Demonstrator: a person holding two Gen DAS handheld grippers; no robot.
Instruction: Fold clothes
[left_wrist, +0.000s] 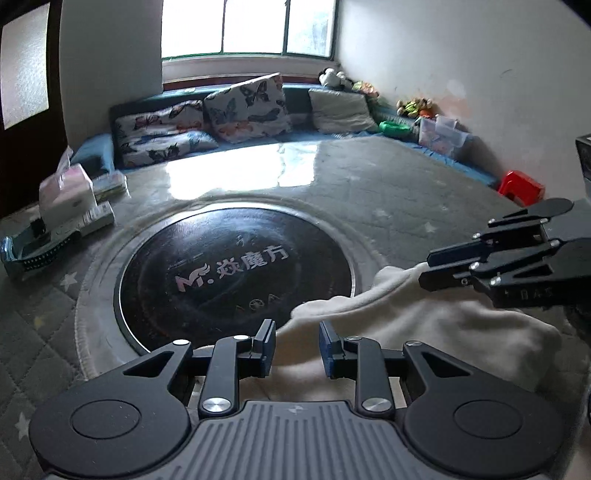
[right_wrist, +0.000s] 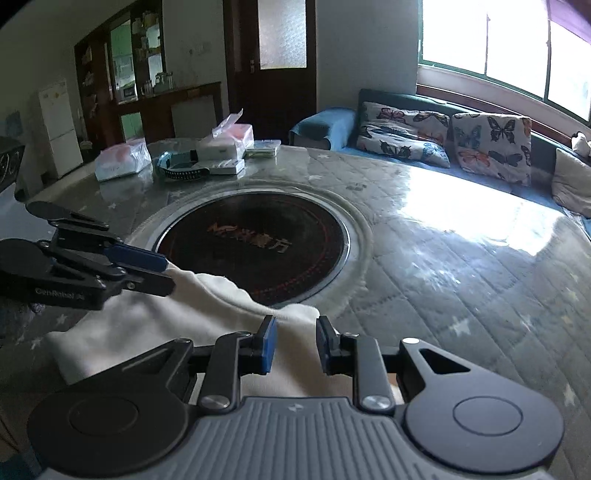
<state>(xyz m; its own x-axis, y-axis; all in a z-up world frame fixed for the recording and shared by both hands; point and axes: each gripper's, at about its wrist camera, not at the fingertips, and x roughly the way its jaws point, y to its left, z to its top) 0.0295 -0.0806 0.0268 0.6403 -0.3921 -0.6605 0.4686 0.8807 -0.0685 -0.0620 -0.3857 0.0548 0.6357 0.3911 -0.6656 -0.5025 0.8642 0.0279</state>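
Cream garment (left_wrist: 443, 325) lies spread on the near part of the counter (right_wrist: 461, 258), its far edge lapping the rim of the dark round hotplate (left_wrist: 236, 273) set in the middle. Left gripper (left_wrist: 297, 349) hovers over one far corner with jaws parted, cloth visible between them but not pinched; right gripper (right_wrist: 293, 345) sits the same way at the other corner, jaws parted around a raised fold. Judgement: folding is at an early stage, no finished crease is evident, and the corner grasps are not yet made. Open quilted surface extends beyond the hotplate toward the butterfly cushions (left_wrist: 243, 107). Boxes and packets (right_wrist: 207, 155) occupy the far left side, well apart from the cloth. Near counter edge is hidden.
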